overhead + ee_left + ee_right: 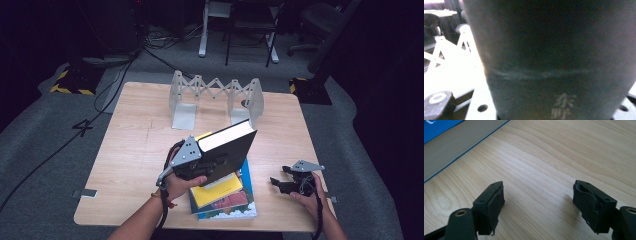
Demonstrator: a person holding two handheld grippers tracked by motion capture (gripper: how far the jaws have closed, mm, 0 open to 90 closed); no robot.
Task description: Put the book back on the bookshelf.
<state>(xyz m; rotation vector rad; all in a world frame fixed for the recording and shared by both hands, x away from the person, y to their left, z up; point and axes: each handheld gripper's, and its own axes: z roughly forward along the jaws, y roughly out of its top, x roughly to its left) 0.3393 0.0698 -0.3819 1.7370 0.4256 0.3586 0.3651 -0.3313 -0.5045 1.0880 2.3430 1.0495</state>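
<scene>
A thick black book (231, 150) with a pale page edge is tilted up above a stack of books, and my left gripper (212, 164) is shut on its lower end. Its dark spine (554, 55) looms close in the left gripper view, with pale characters near the bottom. The stack under it has a yellow book (220, 190) on top, a colourful one below, and a blue book (247, 197) at the bottom. My right gripper (281, 184) rests low over the table to the right of the stack. Its jaws stand open (539, 200) over bare wood, with the blue book's edge (451, 147) to their upper left.
A white expanding book rack (215, 95) with two upright ends stands at the back of the wooden table (140, 150); it also appears as the white rack (449, 50) in the left gripper view. Chairs and cables lie on the grey floor beyond.
</scene>
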